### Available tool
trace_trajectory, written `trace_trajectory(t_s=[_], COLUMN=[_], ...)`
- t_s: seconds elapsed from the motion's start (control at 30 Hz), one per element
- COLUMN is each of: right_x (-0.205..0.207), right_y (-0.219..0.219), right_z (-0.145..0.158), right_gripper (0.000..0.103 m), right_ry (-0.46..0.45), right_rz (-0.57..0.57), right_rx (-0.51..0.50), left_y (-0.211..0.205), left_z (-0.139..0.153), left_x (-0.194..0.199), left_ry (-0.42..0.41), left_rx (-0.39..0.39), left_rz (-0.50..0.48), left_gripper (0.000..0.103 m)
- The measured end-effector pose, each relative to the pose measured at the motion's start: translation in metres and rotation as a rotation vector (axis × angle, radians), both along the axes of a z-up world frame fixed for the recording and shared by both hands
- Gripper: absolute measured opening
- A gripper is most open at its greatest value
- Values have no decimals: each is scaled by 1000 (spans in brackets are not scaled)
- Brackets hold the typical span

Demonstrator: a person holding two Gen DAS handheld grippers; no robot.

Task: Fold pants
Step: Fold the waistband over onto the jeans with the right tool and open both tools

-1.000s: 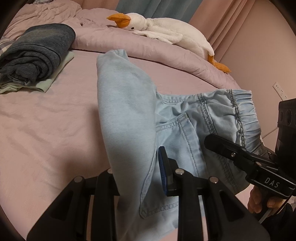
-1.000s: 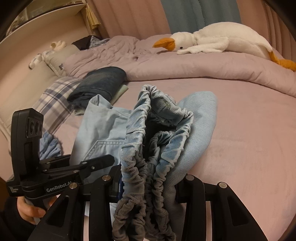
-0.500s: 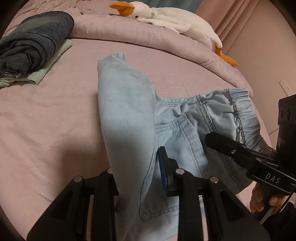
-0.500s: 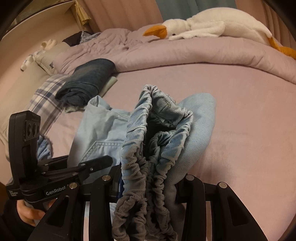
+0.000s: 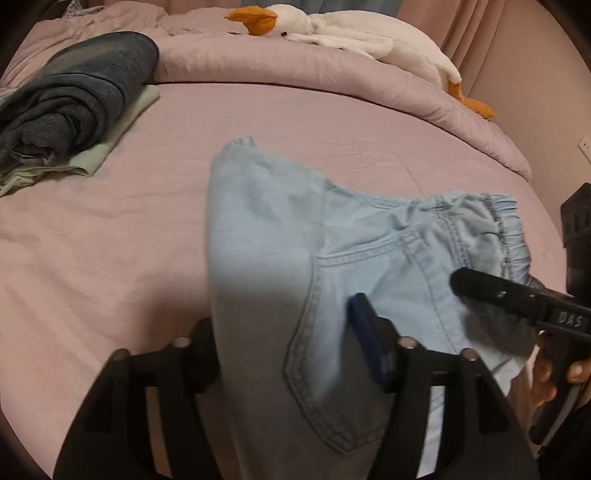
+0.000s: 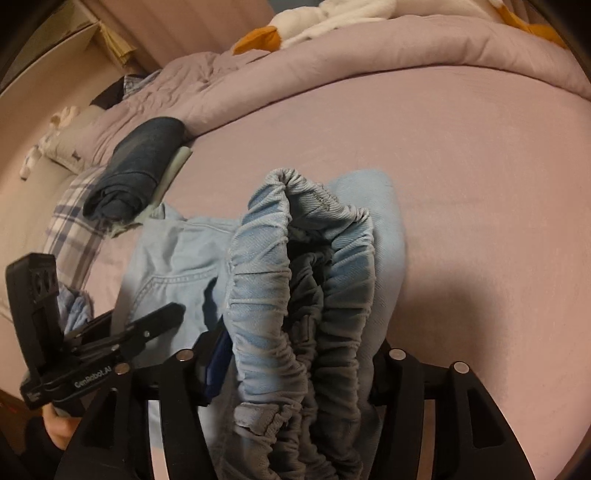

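Now pants [image 5: 266, 236] lowered onto bed [image 5: 110, 240]; left hand-held gripper [image 5: 291, 354] and right hand-held gripper [image 6: 299, 354] jaws opening, denim between, fold being released beside dark folded stack [image 5: 70, 92].

Both hand-held grippers [image 5: 288, 332] [image 6: 295, 354] opening, angled down

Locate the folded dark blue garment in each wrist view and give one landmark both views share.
Left wrist view: dark blue garment at upper left, stacked on a pale green cloth.
Right wrist view: it lies left of centre, beyond the pants.
Shared landmark: goose plush on the duvet.
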State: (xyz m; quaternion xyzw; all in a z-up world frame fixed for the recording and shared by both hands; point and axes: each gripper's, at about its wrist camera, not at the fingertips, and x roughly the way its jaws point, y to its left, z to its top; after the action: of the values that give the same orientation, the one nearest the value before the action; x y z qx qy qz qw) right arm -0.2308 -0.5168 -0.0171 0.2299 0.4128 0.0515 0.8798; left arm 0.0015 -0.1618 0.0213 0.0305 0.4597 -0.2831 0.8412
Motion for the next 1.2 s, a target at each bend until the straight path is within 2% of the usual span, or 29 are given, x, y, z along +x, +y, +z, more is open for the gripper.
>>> trace_trajectory(t_s=[0.23,0.4,0.53,0.63,0.83,1.03,1.07,1.2], right_x=[-19,-42,-47,-43,-54,-51,-52,-64], right_y=[1,12,20,22,21,19,18,24], right_z=[13,21,7,1,13,-5,-5,11], right_gripper=[57,57,61,62,62,67,67,67], right_ry=[-9,-36,2,19,-1,17,22,26], right_rz=[-16,-22,-16,-26,-26,-53,-59,-74], right_rx=[-24,-152,-254,-294,-271,-242,-237,-263], left_y=[19,38,41,39,46,41,41,44], left_z=[6,5,-3,-2,0,-2,1,15], left_x=[-18,-39,-50,-48,-62,-62,-63,-75], left_ry=[-7,3,-10,-3,-1,-4,-4,-24], left_rx=[2,-14,-11,-6,-3,20,22,16], left_rz=[7,12,19,30,5,25,28,46], left_gripper=[63,64,66,66,67,69,66,67])
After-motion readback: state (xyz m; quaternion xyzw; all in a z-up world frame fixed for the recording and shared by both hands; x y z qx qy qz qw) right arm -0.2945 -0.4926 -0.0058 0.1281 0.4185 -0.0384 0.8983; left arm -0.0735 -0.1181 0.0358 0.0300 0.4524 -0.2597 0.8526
